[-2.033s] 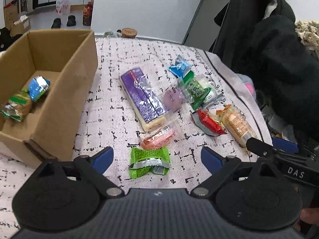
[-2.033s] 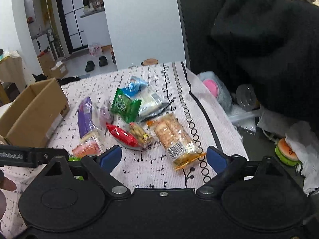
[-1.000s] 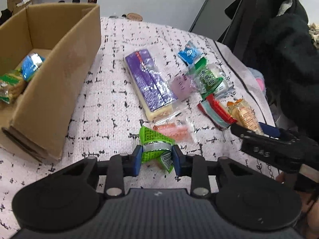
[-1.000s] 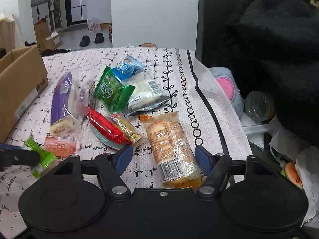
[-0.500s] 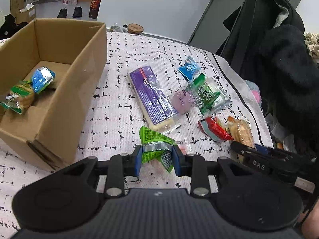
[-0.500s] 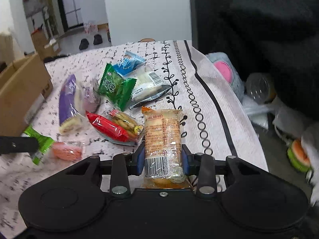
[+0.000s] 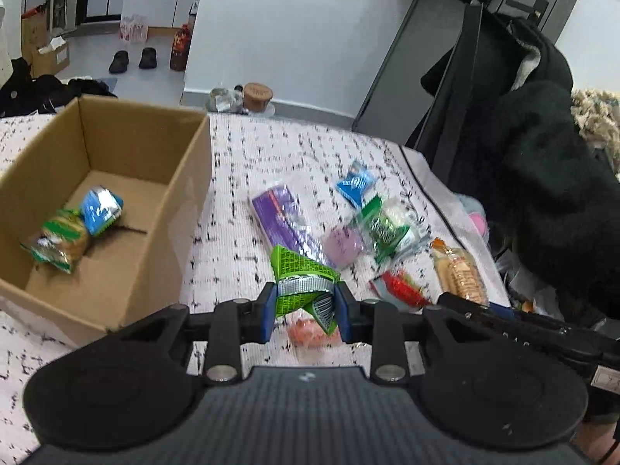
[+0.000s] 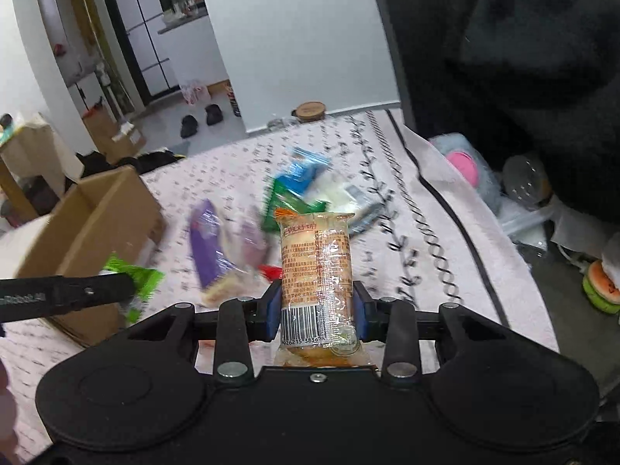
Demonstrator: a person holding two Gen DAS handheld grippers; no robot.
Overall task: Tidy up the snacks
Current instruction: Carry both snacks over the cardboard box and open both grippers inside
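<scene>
The left claw [image 7: 305, 306] is clamped on a green snack [image 7: 304, 285]; the right claw [image 8: 317, 310] grips an orange cracker pack [image 8: 317, 271], box [image 8: 89, 228] at ten o'clock.

Left gripper [image 7: 306, 312] clamped on green snack pack [image 7: 304, 283]; right gripper [image 8: 317, 316] just closed, pads pressing orange biscuit pack [image 8: 317, 267].

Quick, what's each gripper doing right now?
Left gripper: closed on the green snack packet.
Right gripper: closed on the orange biscuit pack.
</scene>
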